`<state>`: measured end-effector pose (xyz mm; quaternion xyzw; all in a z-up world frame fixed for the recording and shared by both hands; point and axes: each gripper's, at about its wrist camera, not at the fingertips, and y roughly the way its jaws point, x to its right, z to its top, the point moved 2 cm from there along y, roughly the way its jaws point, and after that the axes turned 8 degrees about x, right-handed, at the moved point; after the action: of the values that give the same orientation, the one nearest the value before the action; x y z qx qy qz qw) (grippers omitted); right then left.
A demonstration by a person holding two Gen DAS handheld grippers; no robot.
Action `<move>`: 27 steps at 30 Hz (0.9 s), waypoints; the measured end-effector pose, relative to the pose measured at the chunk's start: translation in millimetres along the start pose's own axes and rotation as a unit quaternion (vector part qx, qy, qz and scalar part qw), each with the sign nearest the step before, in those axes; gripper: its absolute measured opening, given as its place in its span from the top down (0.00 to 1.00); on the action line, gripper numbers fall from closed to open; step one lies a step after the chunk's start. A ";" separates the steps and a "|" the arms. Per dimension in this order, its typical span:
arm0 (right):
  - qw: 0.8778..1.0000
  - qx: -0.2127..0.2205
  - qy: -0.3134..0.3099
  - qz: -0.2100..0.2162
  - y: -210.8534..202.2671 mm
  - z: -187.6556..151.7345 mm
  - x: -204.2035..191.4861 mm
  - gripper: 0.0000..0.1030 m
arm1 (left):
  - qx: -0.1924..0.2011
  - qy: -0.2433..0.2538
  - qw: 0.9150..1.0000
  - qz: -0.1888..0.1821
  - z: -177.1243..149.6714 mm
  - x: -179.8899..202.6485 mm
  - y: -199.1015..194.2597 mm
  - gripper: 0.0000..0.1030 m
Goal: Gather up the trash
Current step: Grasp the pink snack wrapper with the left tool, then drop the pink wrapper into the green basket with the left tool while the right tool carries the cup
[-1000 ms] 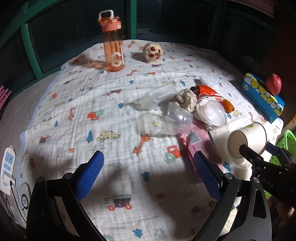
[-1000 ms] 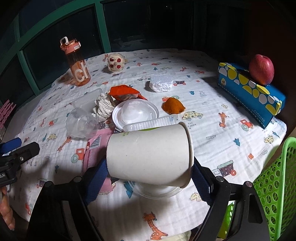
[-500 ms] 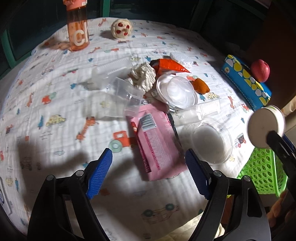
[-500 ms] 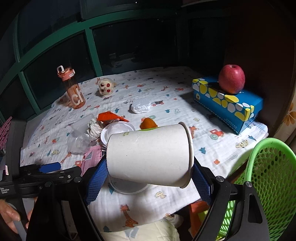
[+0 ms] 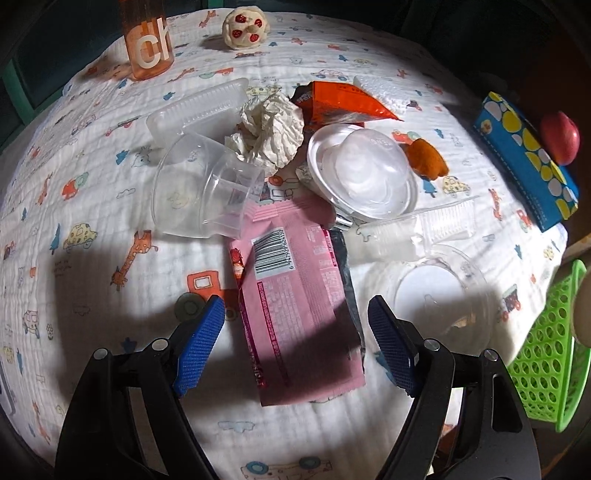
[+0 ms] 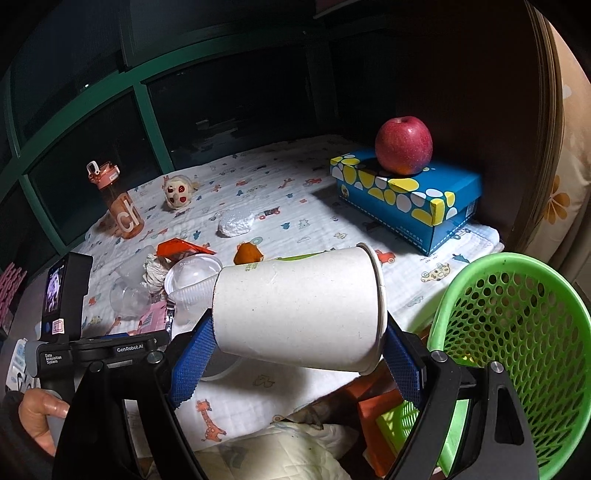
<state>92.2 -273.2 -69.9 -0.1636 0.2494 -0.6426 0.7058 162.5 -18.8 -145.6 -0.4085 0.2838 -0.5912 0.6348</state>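
Observation:
My right gripper (image 6: 295, 350) is shut on a white paper cup (image 6: 299, 306), held sideways beyond the table's edge, just left of a green mesh basket (image 6: 517, 332). My left gripper (image 5: 295, 339) is open, with its jaws on either side of a pink wrapper (image 5: 295, 302) lying flat on the cloth. Behind the wrapper lie clear plastic cups (image 5: 199, 192), a crumpled tissue (image 5: 269, 129), an orange wrapper (image 5: 340, 99), a white lidded bowl (image 5: 362, 173), a clear tray (image 5: 417, 229) and a clear lid (image 5: 432, 295).
An orange water bottle (image 5: 147, 48) and a small plush toy (image 5: 245, 27) stand at the back. A blue tissue box (image 6: 406, 195) with a red apple (image 6: 403, 146) on it sits at the right edge. The basket (image 5: 546, 350) stands off the table's right side.
My left gripper has moved forward and lower over the pink wrapper. My right gripper has carried the paper cup further right and back, off the table, closer to the basket.

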 end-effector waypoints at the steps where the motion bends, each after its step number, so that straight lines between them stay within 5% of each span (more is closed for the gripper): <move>1: 1.000 0.000 0.001 -0.001 -0.3 -0.2 1.7 0.21 | -0.002 -0.005 1.000 -0.002 0.1 -1.4 1.4 0.27; 3: 1.000 0.002 0.003 -0.006 -1.7 -0.8 6.2 0.21 | -0.011 -0.010 1.000 -0.009 -0.8 -2.6 5.4 0.39; 13: 1.000 0.005 0.014 -0.021 -10.9 -5.1 19.2 0.21 | -0.003 -0.014 1.000 -0.021 -4.5 -14.4 -3.4 0.60; 27: 0.999 0.016 0.022 -0.032 -33.1 -7.1 29.8 0.21 | 0.016 0.002 0.998 -0.064 -27.3 -28.4 -55.8 0.61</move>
<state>62.3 -306.0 -61.7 -0.1464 0.2490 -0.6723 0.6816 106.6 6.0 -115.2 -0.4143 0.2485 -0.6358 0.6020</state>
